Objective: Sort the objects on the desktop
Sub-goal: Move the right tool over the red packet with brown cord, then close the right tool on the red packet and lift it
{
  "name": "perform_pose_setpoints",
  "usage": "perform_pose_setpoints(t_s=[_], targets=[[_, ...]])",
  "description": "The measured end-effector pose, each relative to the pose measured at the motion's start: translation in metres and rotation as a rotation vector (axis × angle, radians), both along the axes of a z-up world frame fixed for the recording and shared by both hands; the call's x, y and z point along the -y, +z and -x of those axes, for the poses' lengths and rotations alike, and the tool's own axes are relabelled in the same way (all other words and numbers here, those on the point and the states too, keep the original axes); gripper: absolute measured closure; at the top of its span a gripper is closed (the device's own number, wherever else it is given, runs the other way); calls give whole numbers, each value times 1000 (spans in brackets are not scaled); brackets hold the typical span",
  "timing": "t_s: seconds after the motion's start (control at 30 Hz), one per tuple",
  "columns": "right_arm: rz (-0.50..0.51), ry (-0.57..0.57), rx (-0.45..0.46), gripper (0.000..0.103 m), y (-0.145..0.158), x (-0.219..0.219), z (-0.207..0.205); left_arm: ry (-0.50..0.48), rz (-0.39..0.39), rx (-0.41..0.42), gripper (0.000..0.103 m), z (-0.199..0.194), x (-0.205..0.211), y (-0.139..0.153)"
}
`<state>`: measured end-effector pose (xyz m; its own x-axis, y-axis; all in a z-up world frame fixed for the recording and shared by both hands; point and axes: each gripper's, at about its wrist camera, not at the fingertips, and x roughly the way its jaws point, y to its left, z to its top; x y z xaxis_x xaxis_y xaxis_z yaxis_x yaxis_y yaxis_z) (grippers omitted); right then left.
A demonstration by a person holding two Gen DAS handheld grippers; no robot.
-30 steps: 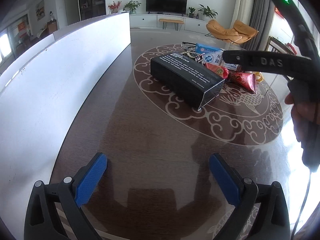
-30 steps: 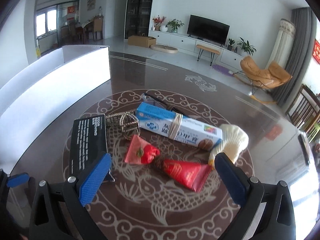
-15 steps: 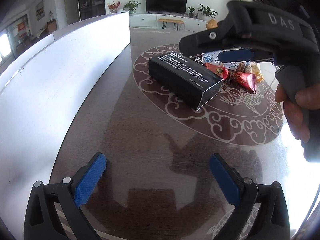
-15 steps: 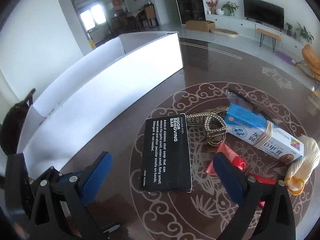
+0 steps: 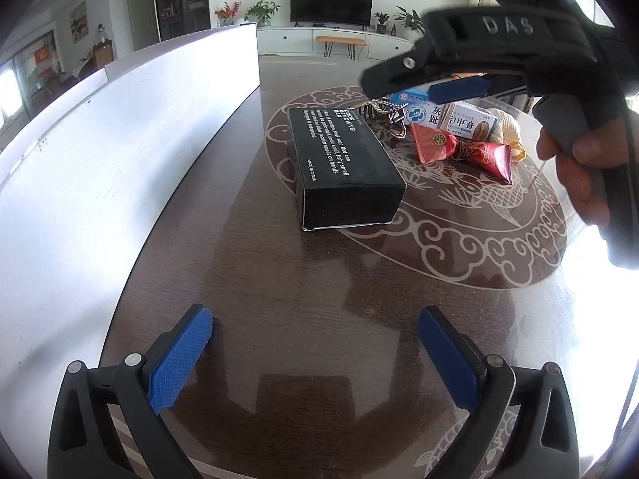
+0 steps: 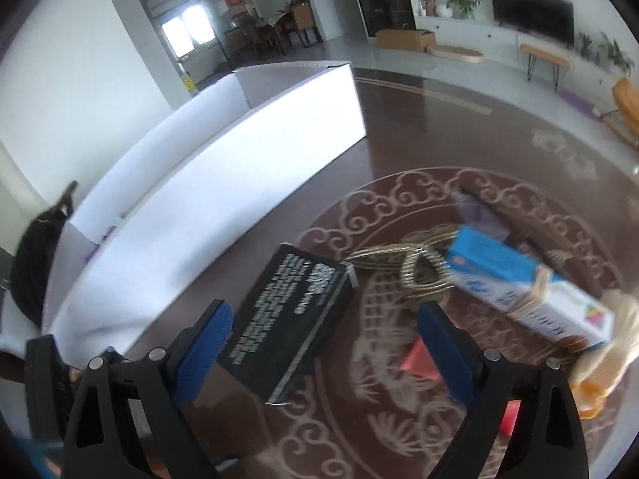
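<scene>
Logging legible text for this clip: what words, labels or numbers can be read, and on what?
"ODOR REMOVING BAR", "MADE IN CHINA": top of the black box.
"DAS": body of the right gripper, seen from the left wrist.
"甲": blue-and-white carton; its other print is partly hidden.
Red packets: print too small.

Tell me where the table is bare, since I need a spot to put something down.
Bare wood lies between the left tongs and the black box, bordered by the white bin wall. Crowded right of the box: blue carton, red packets.
</scene>
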<state>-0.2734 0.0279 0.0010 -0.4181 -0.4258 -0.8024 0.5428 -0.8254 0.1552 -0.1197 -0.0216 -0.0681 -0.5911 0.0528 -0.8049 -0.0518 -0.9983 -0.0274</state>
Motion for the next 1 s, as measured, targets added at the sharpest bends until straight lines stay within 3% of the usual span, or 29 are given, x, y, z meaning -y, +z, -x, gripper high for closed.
perform_pose_setpoints(t_s=[0.03, 0.1, 0.17, 0.33, 0.47, 0.57, 0.67, 0.73, 0.77, 1.0], targets=[[-85, 13, -39, 9, 1, -6, 2, 0, 2, 1, 0, 0, -1, 0], [-186, 57, -22, 9, -6, -21, 7, 0, 3, 2, 0, 1, -1, -1], [-217, 94, 36, 9, -18, -36, 8, 1, 7, 3, 0, 2, -2, -2], [-306, 104, 41, 11, -45, -53, -1, -2, 16, 7, 0, 2, -2, -2], [-230, 55, 76, 19, -49, -65, 1, -2, 17, 7, 0, 1, -2, -2], [-231, 61, 69, 28, -47, -67, -5, -2, 25, 9, 0, 3, -3, -2], [-224, 49, 56, 46, -44, -66, -8, -2, 25, 9, 0, 2, -3, -2], [-217, 22, 48, 74, -43, -65, -8, -2, 24, 9, 0, 1, -2, -2], [-213, 5, 45, 79, -42, -65, -8, -3, 24, 9, 0, 1, -3, -2], [-181, -75, 10, 81, -42, -62, -40, -3, 11, 5, 0, 2, -1, -1]])
